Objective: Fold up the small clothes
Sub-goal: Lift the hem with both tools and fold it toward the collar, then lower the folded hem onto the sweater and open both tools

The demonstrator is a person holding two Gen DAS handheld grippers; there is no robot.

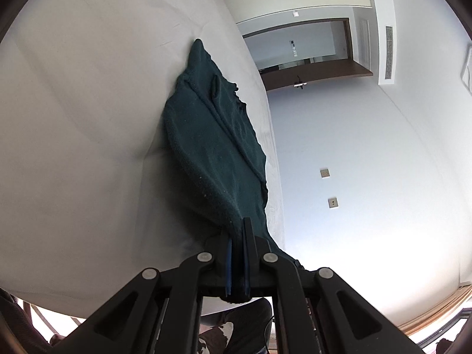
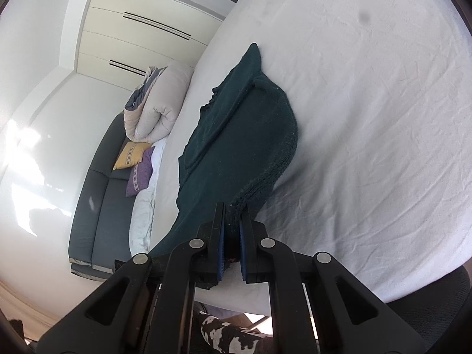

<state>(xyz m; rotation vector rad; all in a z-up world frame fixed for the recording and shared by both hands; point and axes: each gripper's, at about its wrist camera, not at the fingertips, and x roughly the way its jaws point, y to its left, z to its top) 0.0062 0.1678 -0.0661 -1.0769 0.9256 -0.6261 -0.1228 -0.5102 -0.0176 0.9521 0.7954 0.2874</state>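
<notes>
A dark green knitted garment (image 1: 212,141) lies on the white bed sheet (image 1: 88,118), stretched from its far tip toward the near edge. My left gripper (image 1: 239,230) is shut on the garment's near edge, with fabric pinched between the blue pads. In the right wrist view the same garment (image 2: 236,135) lies on the sheet (image 2: 368,118), and my right gripper (image 2: 233,215) is shut on another part of its near ribbed edge. Both views are tilted sideways.
A rolled duvet (image 2: 156,103) sits at the far end of the bed. A dark sofa (image 2: 100,194) with a yellow cushion (image 2: 129,155) and a purple cushion (image 2: 140,172) stands beside it. Wardrobe doors (image 2: 141,29) lie beyond. A person's patterned trousers (image 2: 227,334) show below.
</notes>
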